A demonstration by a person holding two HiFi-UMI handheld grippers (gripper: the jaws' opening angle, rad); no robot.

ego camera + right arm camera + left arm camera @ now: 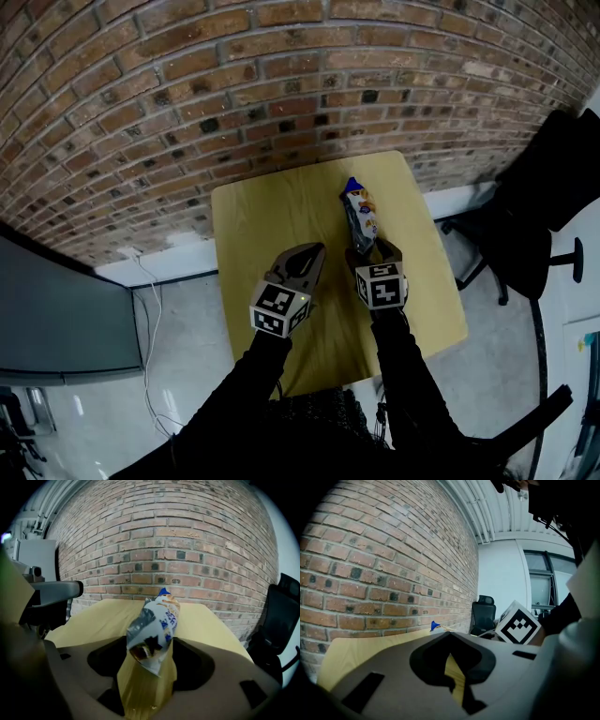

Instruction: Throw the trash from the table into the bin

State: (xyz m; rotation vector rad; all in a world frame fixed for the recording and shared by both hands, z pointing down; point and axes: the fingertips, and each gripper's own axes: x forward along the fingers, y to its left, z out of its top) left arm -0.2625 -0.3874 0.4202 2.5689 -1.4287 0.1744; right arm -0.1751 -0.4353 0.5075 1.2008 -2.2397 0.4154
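A white and blue snack bag (359, 217) lies lengthwise on the yellow table (272, 216), towards its right side. My right gripper (373, 251) stands open, one jaw on each side of the bag's near end. In the right gripper view the crumpled bag (154, 630) fills the gap between the jaws, and its torn end hangs just above the table (93, 616); the pads do not press on it. To its left my left gripper (314, 251) hovers over the table, shut and empty, its tips meeting (447, 634). The bag's blue tip (435, 626) peeks over the left jaws.
A brick wall (234, 84) runs behind the table. A black office chair (525, 216) stands right of the table. A white cable (150, 309) lies on the floor at left beside a dark grey panel (56, 319). No bin shows in any view.
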